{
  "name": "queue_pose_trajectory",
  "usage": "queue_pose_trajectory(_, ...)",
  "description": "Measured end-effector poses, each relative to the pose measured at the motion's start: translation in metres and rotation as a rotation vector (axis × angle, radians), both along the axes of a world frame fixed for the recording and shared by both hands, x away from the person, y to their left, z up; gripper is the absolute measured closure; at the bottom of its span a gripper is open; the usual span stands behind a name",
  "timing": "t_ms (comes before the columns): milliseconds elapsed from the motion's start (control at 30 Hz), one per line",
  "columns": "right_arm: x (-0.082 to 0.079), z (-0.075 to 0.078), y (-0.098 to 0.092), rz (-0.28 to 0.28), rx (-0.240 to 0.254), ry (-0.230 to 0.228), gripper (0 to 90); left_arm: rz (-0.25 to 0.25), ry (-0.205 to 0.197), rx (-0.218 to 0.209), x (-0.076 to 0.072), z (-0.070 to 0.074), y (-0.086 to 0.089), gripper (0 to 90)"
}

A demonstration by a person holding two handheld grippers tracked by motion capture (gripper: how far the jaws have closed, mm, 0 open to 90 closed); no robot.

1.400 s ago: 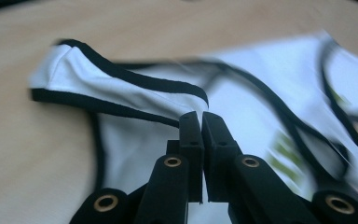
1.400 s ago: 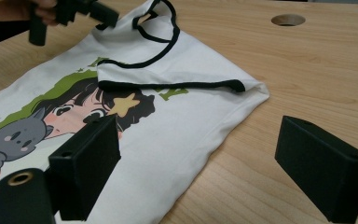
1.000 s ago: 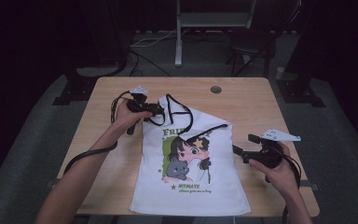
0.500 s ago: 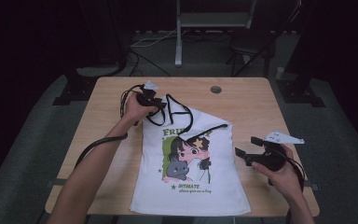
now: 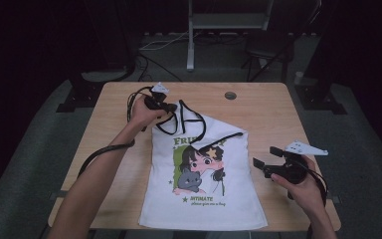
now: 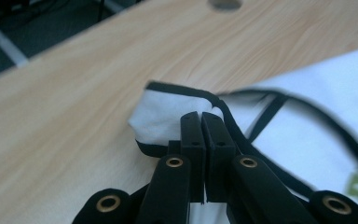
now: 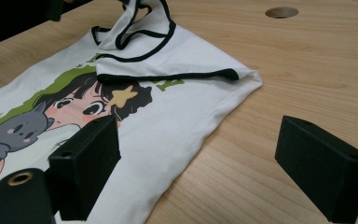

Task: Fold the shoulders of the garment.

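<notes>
Your left claw (image 6: 201,122) has just been closing, and now its jaws are together on the black-trimmed strap (image 6: 177,114) of the white tank top (image 5: 206,169); a fold of white cloth sticks out past the tips in the left gripper view. In the high view this left claw (image 5: 171,107) is at the far left corner of the garment, a little farther from you than one second ago, and the strap corner looks lifted slightly off the worktop (image 5: 114,124). Your left hand (image 5: 143,112) is wrapped around the claw body, with the cable looping down along your forearm.

Your right claw (image 7: 196,154) has its jaws wide apart and holds nothing. It stays low over the bare wood just beside the right edge of the tank top, about the same place as before. In the high view the right claw (image 5: 264,159) points toward the garment, and your right hand (image 5: 303,186) is behind it near the worktop's near right corner.

The tank top lies flat in the middle of the worktop, print side up, with a cartoon girl and a grey cat (image 5: 189,180). Its right shoulder part is folded over onto the chest. A round hole (image 5: 230,95) is in the wood beyond the garment.
</notes>
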State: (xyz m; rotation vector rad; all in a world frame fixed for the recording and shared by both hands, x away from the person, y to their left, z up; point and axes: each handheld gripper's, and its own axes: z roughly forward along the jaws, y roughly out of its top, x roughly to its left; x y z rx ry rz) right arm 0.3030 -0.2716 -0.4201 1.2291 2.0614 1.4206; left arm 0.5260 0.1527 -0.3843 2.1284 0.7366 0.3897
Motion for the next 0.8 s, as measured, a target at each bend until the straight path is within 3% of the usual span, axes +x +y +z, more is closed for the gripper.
queue_pose_trajectory(167,0.000,0.003,0.000,-0.002,0.003,-0.004,13.6,-0.064,-0.027,-0.025,-0.008,0.035,0.003,89.1)
queue_pose_trajectory(367,0.001,0.003,0.002,0.001,0.001,-0.004,13.6,-0.176,0.004,-0.009,-0.026,0.065,-0.004,88.1)
queue_pose_trajectory(500,0.001,0.002,0.003,0.004,0.001,0.001,13.5,-0.255,0.066,0.035,-0.039,0.067,-0.012,86.7)
queue_pose_trajectory(600,0.000,0.001,0.004,0.006,0.000,0.000,13.6,-0.353,0.145,0.061,-0.048,0.062,-0.017,83.9)
queue_pose_trajectory(700,-0.001,0.002,0.004,0.009,-0.002,0.001,13.5,-0.477,0.238,0.150,-0.059,0.050,-0.023,81.0)
queue_pose_trajectory(767,-0.001,0.003,0.003,0.008,-0.002,0.000,13.5,-0.500,0.249,0.190,-0.063,0.042,-0.026,74.7)
queue_pose_trajectory(800,-0.001,0.004,0.003,0.007,-0.002,0.002,13.5,-0.495,0.228,0.201,-0.063,0.040,-0.026,72.2)
